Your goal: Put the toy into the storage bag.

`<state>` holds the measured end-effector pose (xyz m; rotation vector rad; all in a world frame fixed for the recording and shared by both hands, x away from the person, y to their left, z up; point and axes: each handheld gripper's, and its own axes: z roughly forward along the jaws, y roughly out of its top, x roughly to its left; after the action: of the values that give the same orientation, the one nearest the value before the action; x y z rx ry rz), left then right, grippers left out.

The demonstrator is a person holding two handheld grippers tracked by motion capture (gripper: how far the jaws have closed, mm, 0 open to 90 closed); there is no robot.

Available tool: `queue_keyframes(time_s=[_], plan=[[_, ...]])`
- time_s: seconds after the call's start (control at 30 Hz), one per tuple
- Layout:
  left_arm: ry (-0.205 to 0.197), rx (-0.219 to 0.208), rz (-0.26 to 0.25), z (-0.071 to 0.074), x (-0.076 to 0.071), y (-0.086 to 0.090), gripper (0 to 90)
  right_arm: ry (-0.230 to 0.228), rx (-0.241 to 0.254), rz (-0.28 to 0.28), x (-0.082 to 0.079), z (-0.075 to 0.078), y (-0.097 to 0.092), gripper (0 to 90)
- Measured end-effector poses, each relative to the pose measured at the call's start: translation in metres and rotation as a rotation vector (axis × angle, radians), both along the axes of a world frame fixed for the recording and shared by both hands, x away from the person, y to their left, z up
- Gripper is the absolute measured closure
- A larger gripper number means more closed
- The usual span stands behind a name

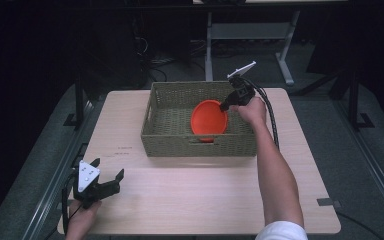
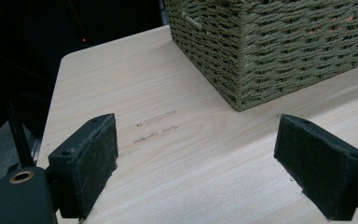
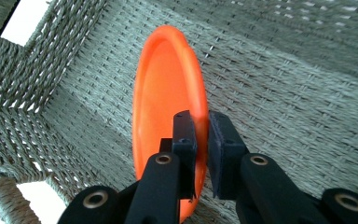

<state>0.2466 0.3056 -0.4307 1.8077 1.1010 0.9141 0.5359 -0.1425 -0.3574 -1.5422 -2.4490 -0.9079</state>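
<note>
High view
Plate (image 1: 208,119): orange, centre of the frame, held on edge inside the basket (image 1: 152,131); its lower rim sits near the front wall, at the handle slot.
Right gripper (image 1: 226,106): just right of centre, clamped on the plate's right rim, reaching in over the basket's right side.
Left gripper (image 1: 109,176): lower left of the frame, jaws spread and holding nothing, resting low over the table (image 1: 205,200), well apart from the basket.
Step, as judged: lowering the plate into the basket.

Left gripper view
Pads (image 2: 91,161): lower left and lower right corners, wide apart with bare tabletop between them.
Basket (image 2: 270,51): upper right of the frame, one corner turned toward the camera; not touched.
Advice: this hand could steady the basket's near wall if the basket slides.

Right gripper view
Plate (image 3: 165,107): centre, seen nearly edge-on, rim pinched between the two pads (image 3: 221,144) at lower centre.
Basket (image 3: 298,93): woven floor and walls all round; a handle gap shows in the upper left corner.
Doing it well: tip the plate toward flat before letting go, so that it lies on the weave rather than rolling on its rim.
Caution: keep the pinch firm until the rim touches down; the grip is narrow and the plate may swing.
Release: part the jaws once the plate rests, then lift straight out clear of the wall.
</note>
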Motion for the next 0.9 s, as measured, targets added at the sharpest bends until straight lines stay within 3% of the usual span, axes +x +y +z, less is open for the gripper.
queue_keyframes(time_s=[0.1,0.17,0.37,0.57,0.6,0.8,0.9], plan=[[-0.002,0.000,0.001,0.000,0.000,0.000,12.7,0.015,-0.023,0.008,0.000,-0.004,0.003,81.6],[-0.002,0.000,0.001,0.000,0.000,0.000,12.7,0.005,-0.006,0.002,0.000,-0.006,0.000,81.3],[-0.001,0.001,0.002,0.000,0.000,0.000,12.7,0.040,0.008,-0.022,0.001,-0.012,-0.007,78.2],[0.002,0.007,-0.001,0.000,0.001,-0.002,12.7,0.052,-0.043,-0.021,0.000,-0.013,-0.004,70.3],[-0.001,0.007,-0.004,0.000,0.000,-0.003,12.7,0.060,-0.049,-0.025,0.000,-0.014,-0.003,65.1],[0.002,0.007,0.001,0.000,0.000,-0.002,12.7,0.070,-0.098,-0.026,0.000,-0.017,0.000,54.6],[0.000,0.009,0.000,0.000,0.000,-0.002,12.7,0.071,-0.115,-0.030,0.001,-0.018,0.002,52.6]])
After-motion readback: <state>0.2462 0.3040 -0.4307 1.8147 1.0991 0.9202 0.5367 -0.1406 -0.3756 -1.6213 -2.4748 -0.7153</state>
